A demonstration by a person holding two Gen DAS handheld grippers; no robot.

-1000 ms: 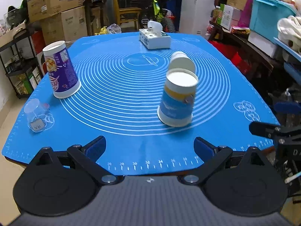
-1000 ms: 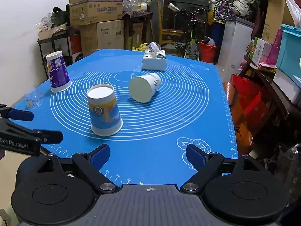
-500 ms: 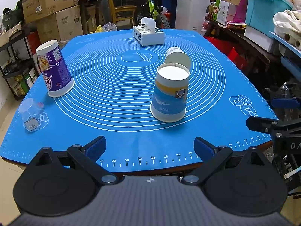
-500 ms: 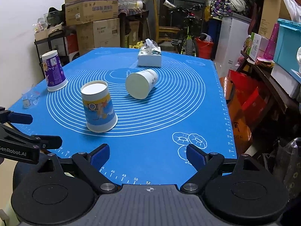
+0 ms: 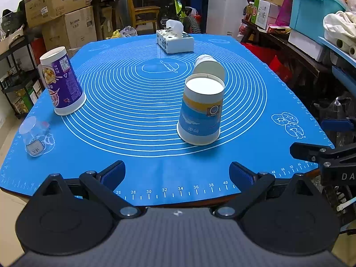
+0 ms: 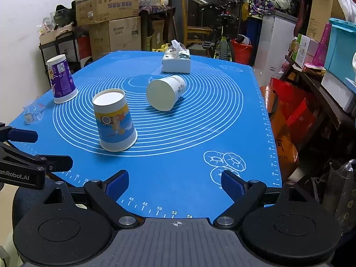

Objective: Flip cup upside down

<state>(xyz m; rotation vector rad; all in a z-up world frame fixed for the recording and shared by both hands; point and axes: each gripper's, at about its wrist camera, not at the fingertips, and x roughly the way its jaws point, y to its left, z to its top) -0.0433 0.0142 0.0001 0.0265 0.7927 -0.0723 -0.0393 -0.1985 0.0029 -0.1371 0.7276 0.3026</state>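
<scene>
A blue-and-white paper cup (image 5: pixel 201 111) (image 6: pixel 114 120) stands upside down, wide rim on the blue mat (image 5: pixel 133 166), base up. Behind it a white cup (image 5: pixel 208 66) (image 6: pixel 166 92) lies on its side. A purple cup (image 5: pixel 62 83) (image 6: pixel 61 79) stands upside down at the left. My left gripper (image 5: pixel 177 175) is open and empty near the mat's front edge. My right gripper (image 6: pixel 175 183) is open and empty over the front right of the mat. Each gripper shows at the edge of the other's view.
A white tissue box (image 5: pixel 174 41) (image 6: pixel 176 63) sits at the far side of the mat. A clear plastic bit with a label (image 5: pixel 35 138) lies at the left edge. Cardboard boxes, shelves, a bicycle and bins surround the table.
Both grippers have drawn back from the cups toward the mat's front edge. The cups have not moved.
</scene>
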